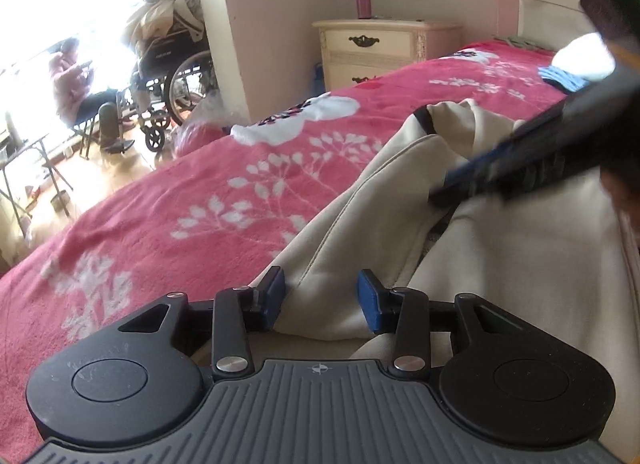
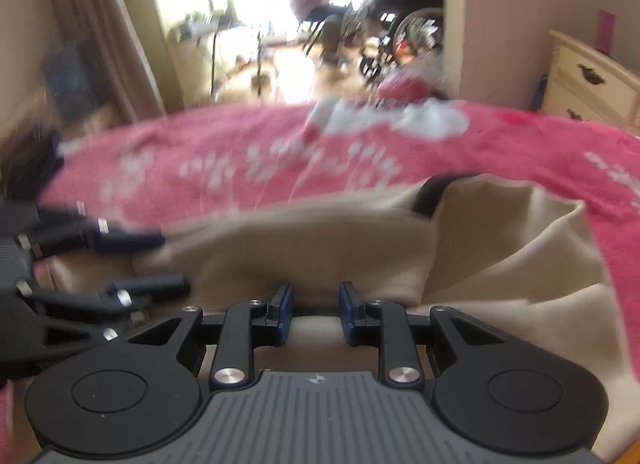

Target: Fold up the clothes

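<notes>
- Across the pink floral blanket (image 1: 168, 200) lies the cream garment (image 1: 520, 264), a rumpled heap filling the lower right of the left wrist view, its dark-trimmed cuff (image 1: 425, 120) poking up near the middle right.
- Left gripper (image 1: 322, 298) sits low centre, jaws part-way open, a fold of the cream cloth bunched between the blue pads (image 1: 370, 296); the cloth touches the left pad, but whether the pads actually pinch it I cannot tell.
- Right gripper (image 2: 316, 314) sits low centre in its own view, jaws narrower, a small gap between them with cream fabric just beyond and beneath; no pad is clearly pressing on it.
- Over in the left wrist view that same right gripper slants in from the upper right, blurred, its tip down on the garment.
- From the right wrist view the left gripper pokes in at the left edge, fingers spread over the hem.
- Upper middle of the left wrist view: a cream nightstand (image 1: 384, 48) with a pink cup (image 1: 363, 1) on top.
- Upper left: a wheelchair (image 1: 172, 76) and a seated person (image 1: 74, 80) by the bright window.
</notes>
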